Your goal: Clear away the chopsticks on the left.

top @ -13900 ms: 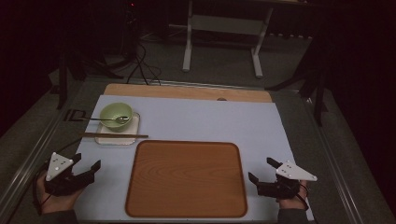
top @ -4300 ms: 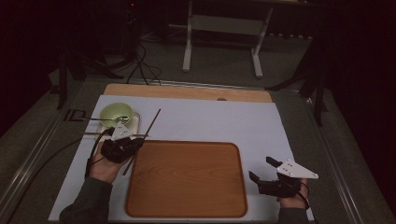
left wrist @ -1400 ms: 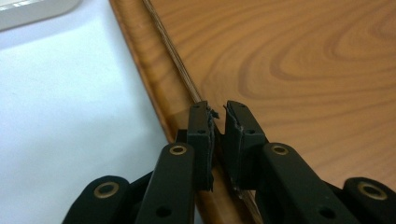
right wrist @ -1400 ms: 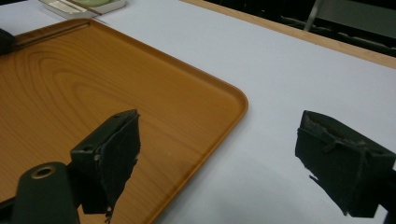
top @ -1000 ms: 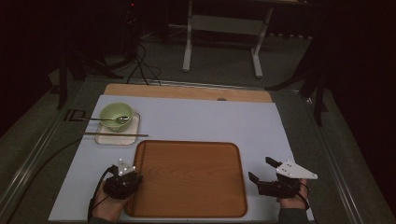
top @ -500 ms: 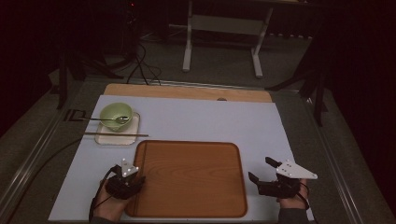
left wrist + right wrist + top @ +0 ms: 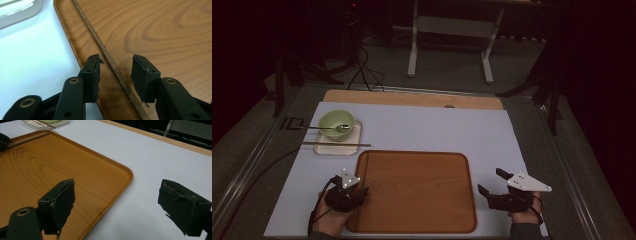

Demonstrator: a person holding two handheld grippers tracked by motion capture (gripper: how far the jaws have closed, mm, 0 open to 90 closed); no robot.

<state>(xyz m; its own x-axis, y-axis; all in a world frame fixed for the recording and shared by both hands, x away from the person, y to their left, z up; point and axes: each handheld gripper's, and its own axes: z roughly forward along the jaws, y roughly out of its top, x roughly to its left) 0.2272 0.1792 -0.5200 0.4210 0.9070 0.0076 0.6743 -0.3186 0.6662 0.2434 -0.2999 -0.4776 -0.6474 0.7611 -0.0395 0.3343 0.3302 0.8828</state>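
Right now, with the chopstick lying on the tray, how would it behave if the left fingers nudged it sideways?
The chopstick looks thin, straight and rigid, so it probably slides or rolls easily on the smooth wooden tray. Its slim profile likely makes it light, and hard to pinch flat. The left gripper stands open around it.

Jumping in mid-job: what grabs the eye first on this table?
The big wooden tray in the middle of the white mat, with one dark chopstick lying along its left rim. The left tongs have just been opening around it, pads clear of the stick. At far left, a green bowl with a spoon sits on a small white dish, the other chopstick across it.
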